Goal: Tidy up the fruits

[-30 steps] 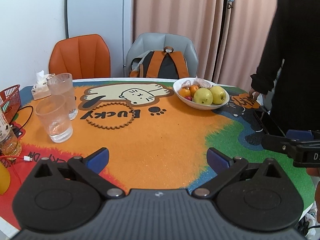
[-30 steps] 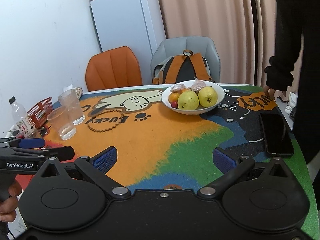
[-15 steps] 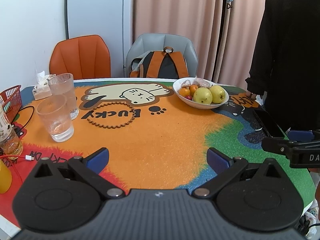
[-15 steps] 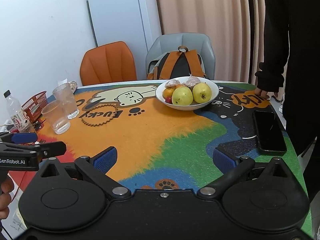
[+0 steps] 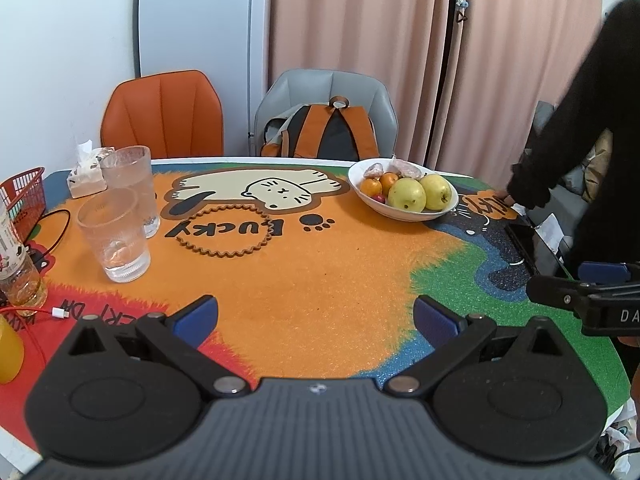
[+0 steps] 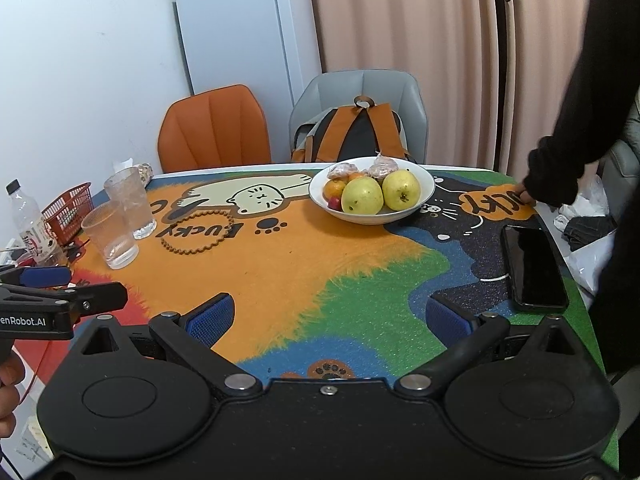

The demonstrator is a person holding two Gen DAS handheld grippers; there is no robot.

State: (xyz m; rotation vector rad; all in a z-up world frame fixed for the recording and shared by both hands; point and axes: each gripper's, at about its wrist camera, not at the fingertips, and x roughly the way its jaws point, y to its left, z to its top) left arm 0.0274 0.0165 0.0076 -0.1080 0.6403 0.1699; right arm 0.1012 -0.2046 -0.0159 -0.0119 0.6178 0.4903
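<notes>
Both grippers, left gripper point(image 5: 316, 316) and right gripper point(image 6: 328, 318), hold jaws spread and empty, the fruit bowl point(image 6: 426, 196) well ahead on the desk; its pears point(image 6: 362, 196) look firm, smooth, best pinched across the middle.

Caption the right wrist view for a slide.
Open right gripper faces a fruit bowl across the colourful table.

"LUCKY" upside down on table mat point(image 5: 312, 280); "enRobot.AI" on left tongs point(image 6: 28, 300).
</notes>
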